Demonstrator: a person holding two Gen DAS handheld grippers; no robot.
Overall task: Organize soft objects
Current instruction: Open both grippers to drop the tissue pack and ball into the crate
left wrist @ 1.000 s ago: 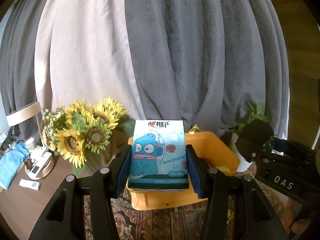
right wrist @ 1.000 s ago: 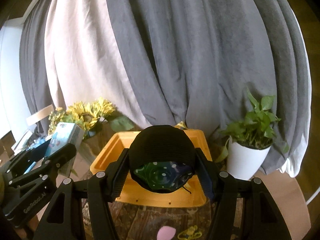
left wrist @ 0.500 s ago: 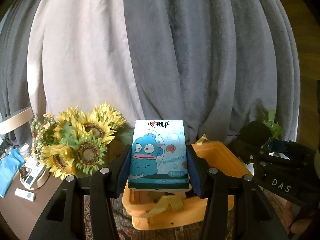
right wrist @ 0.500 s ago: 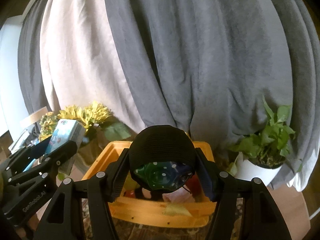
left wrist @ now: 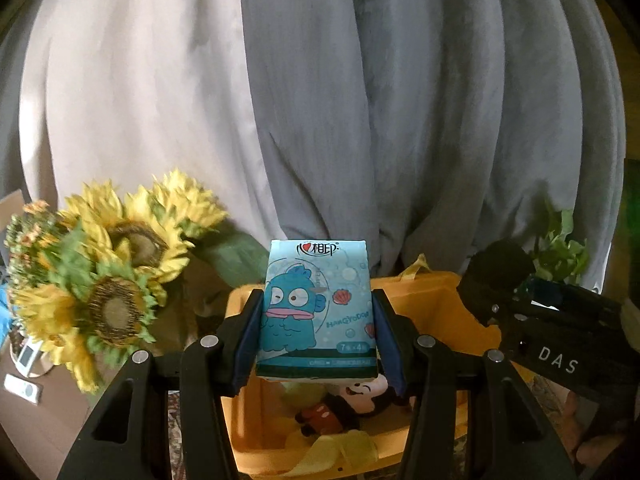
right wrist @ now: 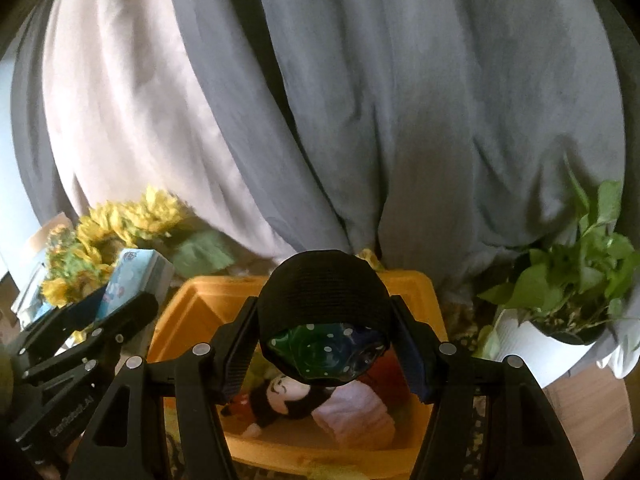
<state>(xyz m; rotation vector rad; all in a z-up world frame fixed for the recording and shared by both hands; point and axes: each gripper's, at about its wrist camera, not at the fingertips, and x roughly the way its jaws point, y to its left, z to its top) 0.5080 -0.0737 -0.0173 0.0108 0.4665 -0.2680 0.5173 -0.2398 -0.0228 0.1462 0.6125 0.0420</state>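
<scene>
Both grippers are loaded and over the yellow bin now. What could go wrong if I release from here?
1. The tissue pack in the left gripper sits near the bin's left side; it may clip the rim or land flat on the mouse plush.
2. The black pouch in the right gripper is rounded and could roll off the pink cloth.
3. The two grippers are close together; opening both may knock them.

I have brought both grippers closer over the yellow bin [left wrist: 440,312]. Its inside now shows, with a Mickey plush [left wrist: 352,400] and pink cloth [right wrist: 356,412].
</scene>
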